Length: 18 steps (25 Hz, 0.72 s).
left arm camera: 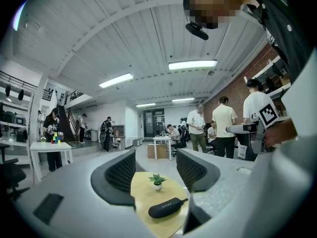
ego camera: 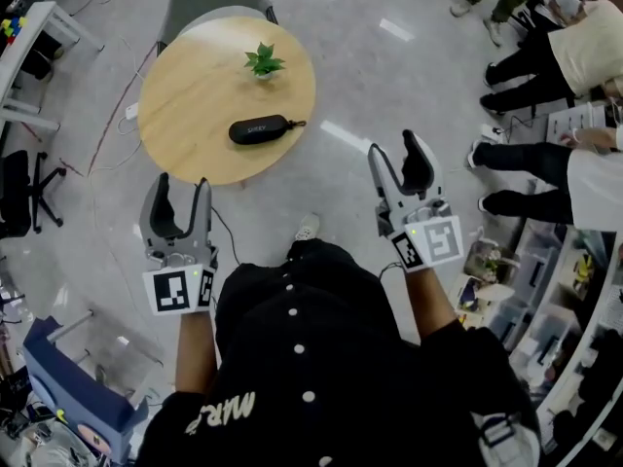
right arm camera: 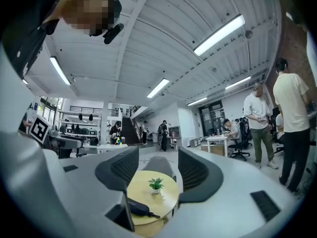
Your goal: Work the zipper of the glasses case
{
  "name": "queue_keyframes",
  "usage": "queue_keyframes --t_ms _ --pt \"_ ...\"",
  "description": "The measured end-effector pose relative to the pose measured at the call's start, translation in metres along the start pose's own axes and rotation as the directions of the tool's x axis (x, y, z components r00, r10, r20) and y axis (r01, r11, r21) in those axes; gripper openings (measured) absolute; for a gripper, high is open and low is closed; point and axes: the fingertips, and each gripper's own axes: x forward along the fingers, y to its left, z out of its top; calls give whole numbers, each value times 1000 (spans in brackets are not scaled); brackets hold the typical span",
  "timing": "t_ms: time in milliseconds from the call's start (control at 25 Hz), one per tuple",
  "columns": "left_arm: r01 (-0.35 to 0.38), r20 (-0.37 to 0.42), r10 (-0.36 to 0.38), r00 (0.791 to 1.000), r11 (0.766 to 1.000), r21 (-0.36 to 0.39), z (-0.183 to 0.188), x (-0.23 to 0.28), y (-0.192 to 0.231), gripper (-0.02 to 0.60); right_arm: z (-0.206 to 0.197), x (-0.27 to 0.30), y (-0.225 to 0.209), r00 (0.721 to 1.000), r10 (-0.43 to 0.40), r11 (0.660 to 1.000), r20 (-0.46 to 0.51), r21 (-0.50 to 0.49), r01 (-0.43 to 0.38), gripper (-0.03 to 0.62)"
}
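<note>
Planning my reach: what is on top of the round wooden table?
A black glasses case and a small potted plant, apart from each other. The case looks shut, so its contents are hidden.

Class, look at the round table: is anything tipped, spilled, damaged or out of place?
Nothing stands out. The glasses case lies flat on the table; the potted plant stands upright, apart from it. The left gripper and right gripper are open and empty.

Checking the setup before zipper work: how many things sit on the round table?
2: the black glasses case near the middle of the table, and a potted plant beyond it, toward the far edge. None seem hidden.
</note>
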Motion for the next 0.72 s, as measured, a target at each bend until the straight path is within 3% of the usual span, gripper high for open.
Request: queue_keyframes --t_ms 280,720 --pt "-61 -25 61 998 998 4 -2 25 -7 242 -10 24 -37 999 40 999 -19 25 -40 236" --pt "-88 -49 89 995 996 7 -10 39 -7 242 -25 44 -49 997 73 997 -37 43 -71 235"
